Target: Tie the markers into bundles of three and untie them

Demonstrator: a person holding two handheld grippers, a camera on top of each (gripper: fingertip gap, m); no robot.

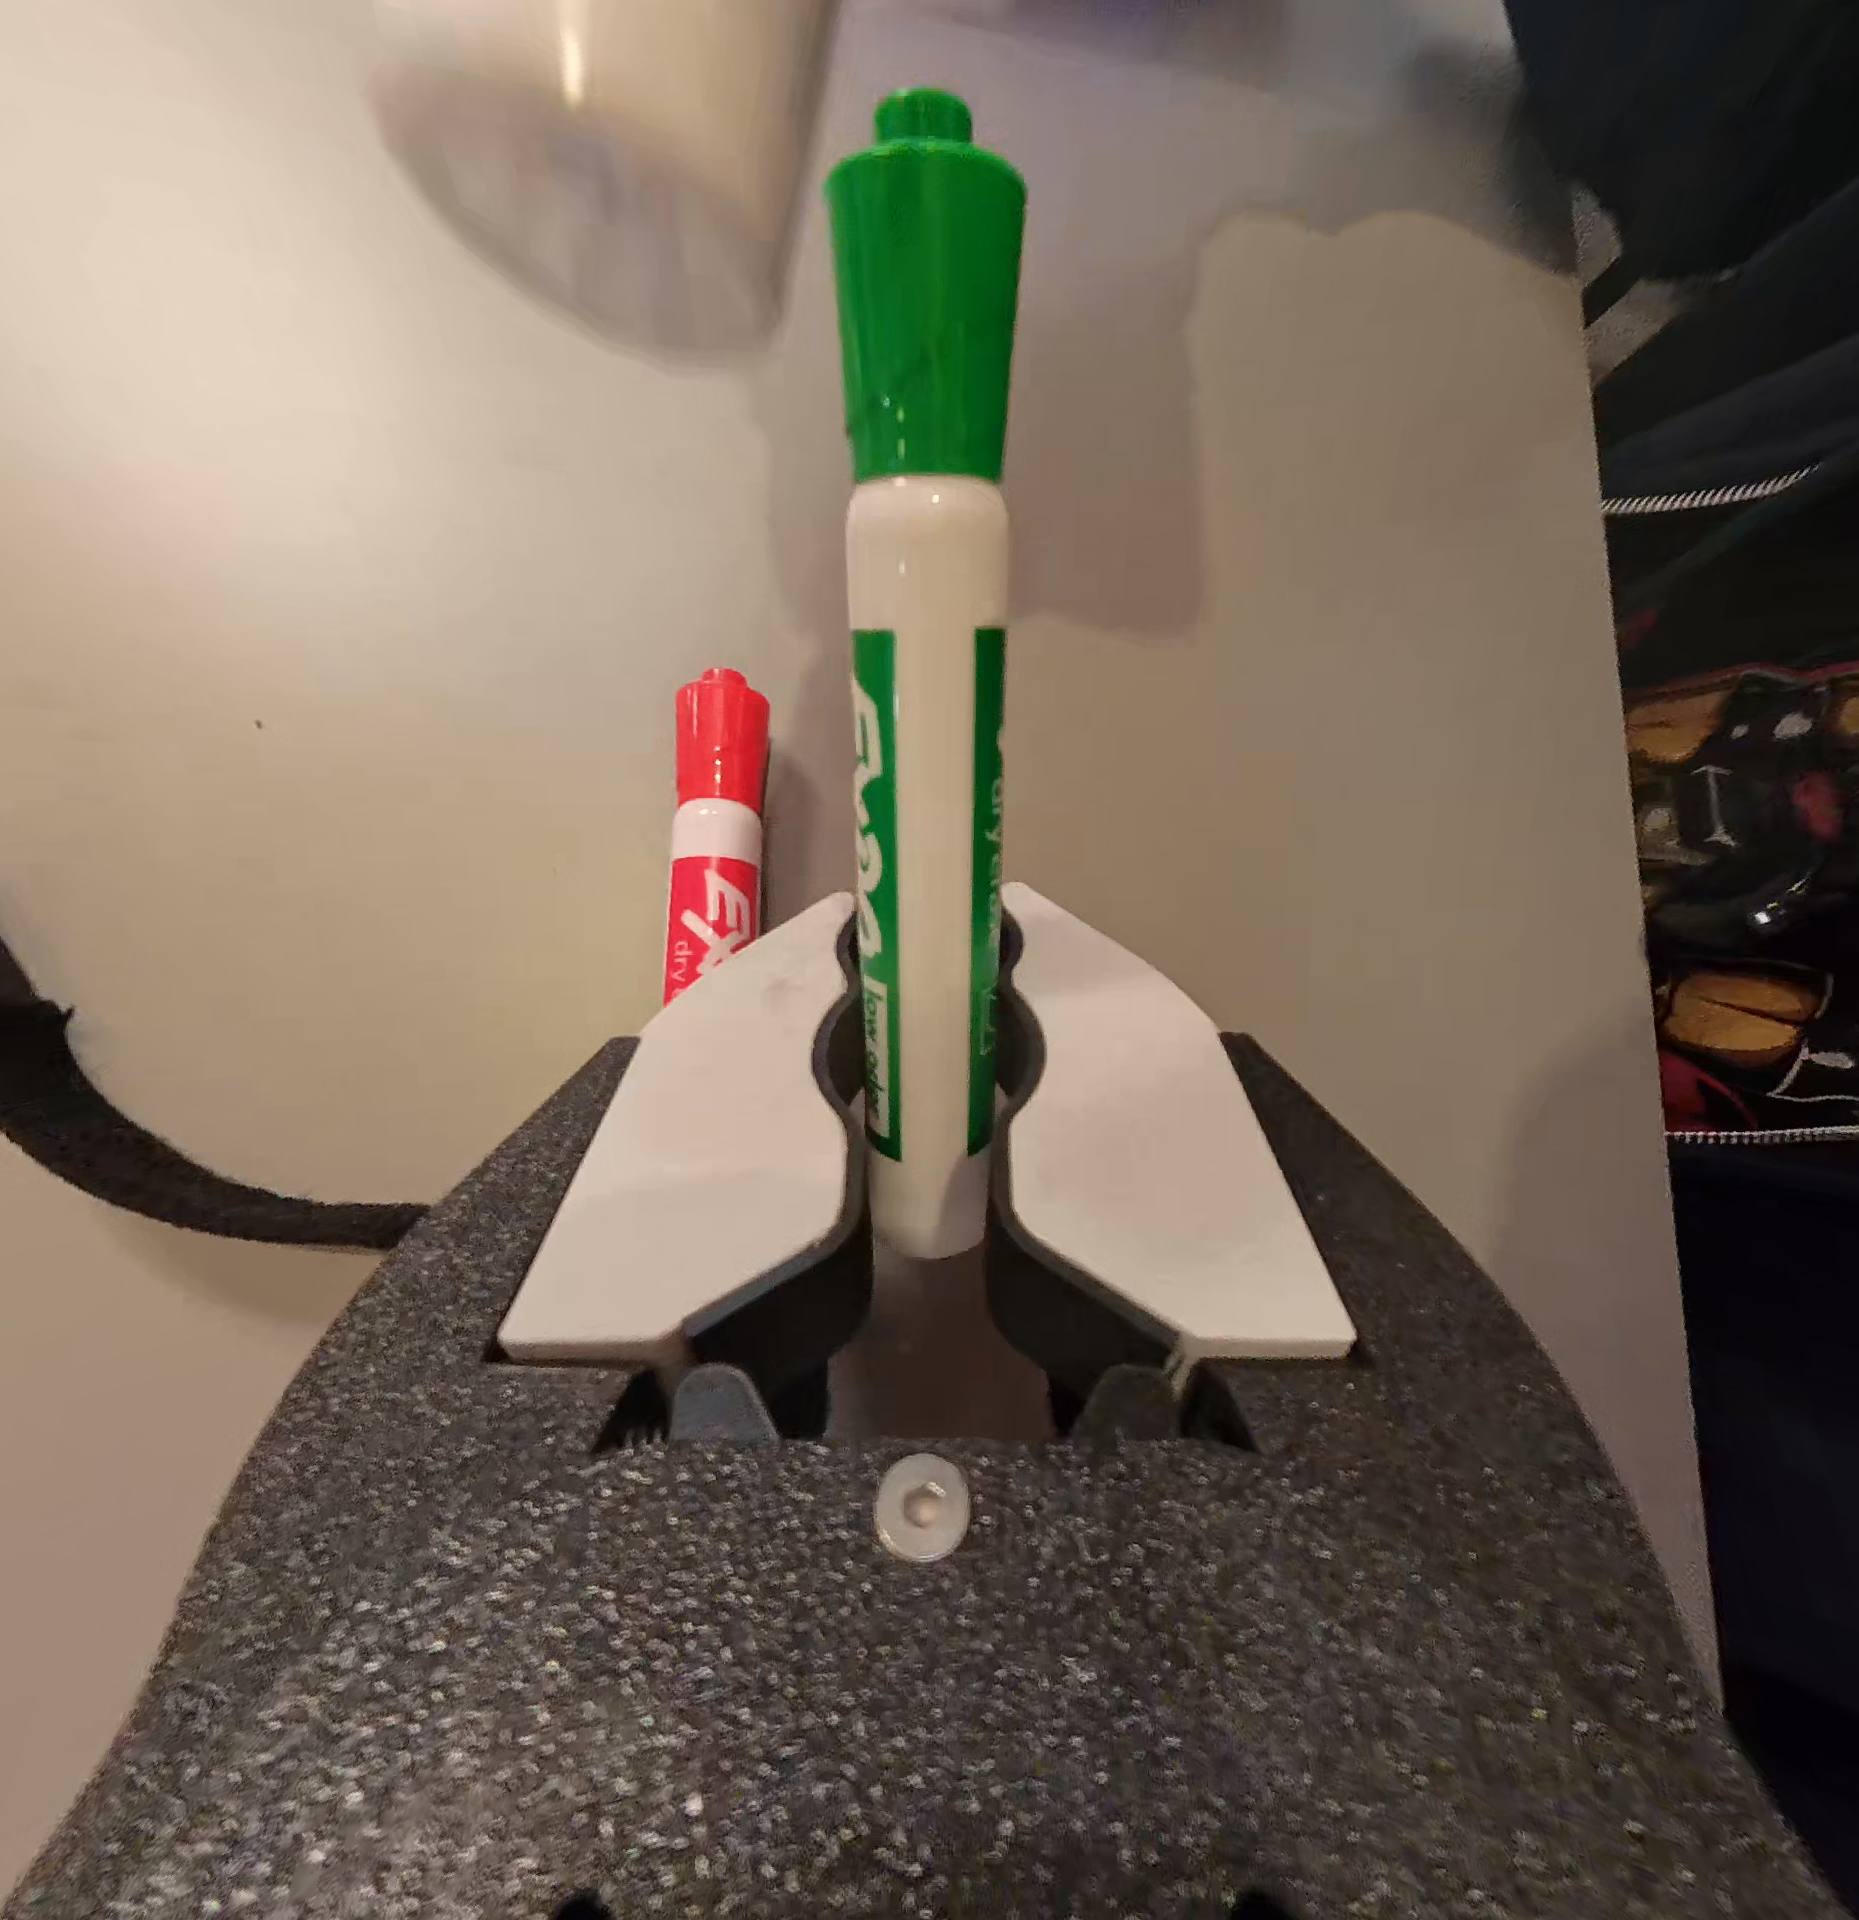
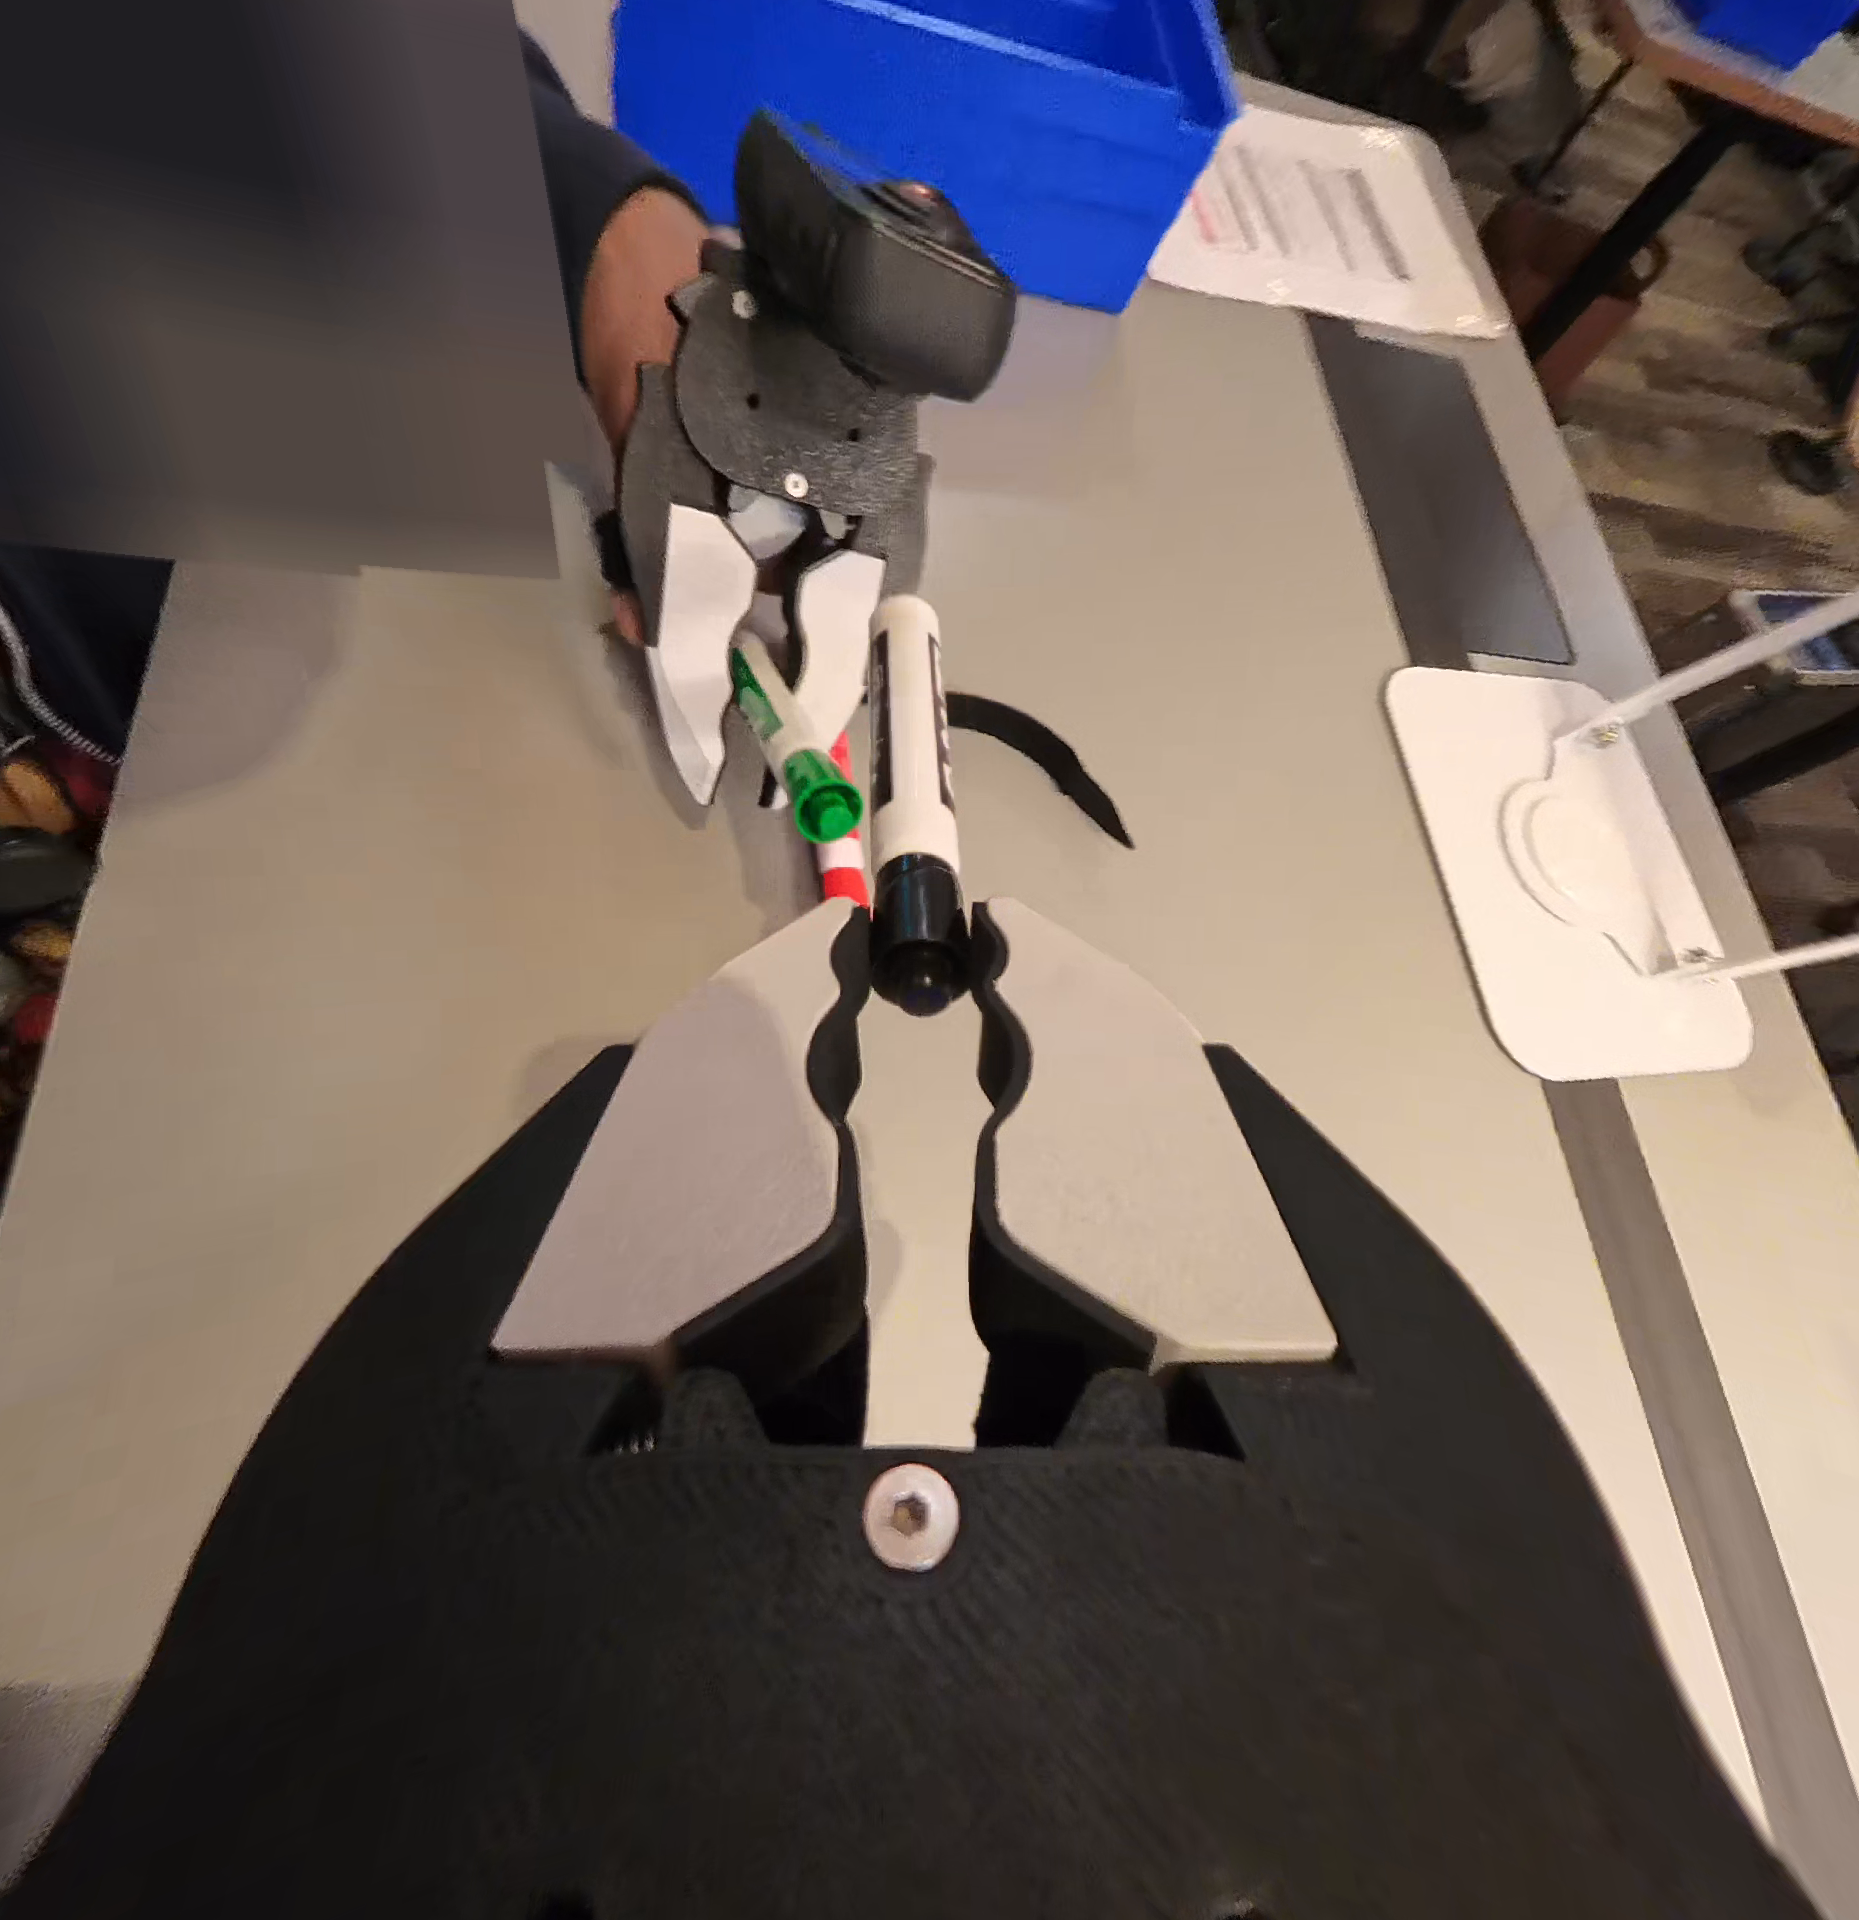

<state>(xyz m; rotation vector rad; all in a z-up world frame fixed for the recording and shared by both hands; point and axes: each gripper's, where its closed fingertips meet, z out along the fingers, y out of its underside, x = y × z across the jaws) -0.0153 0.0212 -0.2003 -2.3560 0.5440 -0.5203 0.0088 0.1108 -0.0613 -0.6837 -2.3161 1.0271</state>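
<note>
1. Over the pale bench [image 2: 1164, 644], three markers are counted — one green, one red, one black.
2. The green marker [image 1: 930, 727] is clamped low on its barrel by the jaws of the left gripper [image 1: 930, 935], its cap pointing away from the camera; it is lifted off the bench.
3. The black marker [image 2: 909, 748] is gripped at its cap end by the jaws of the right gripper [image 2: 920, 925], the barrel reaching forward toward the other gripper.
4. The red marker [image 1: 715, 831] lies flat on the bench, just beside and beneath the green one; in the right wrist view only a short stretch of it is seen.
5. One black strap [image 2: 1039, 758] is seen curled on the bench behind the markers — judged to be the tie.
6. The markers are judged light, stiff and smooth-skinned, so they may roll or slip lengthwise; a hold across the mid-barrel is judged safer than one on the tapered cap.
7. The strap is judged soft and limp; it would best be taken near a free end.
8. One blue bin [image 2: 904, 135] and one white stand base [image 2: 1476, 790] are also counted.
</note>
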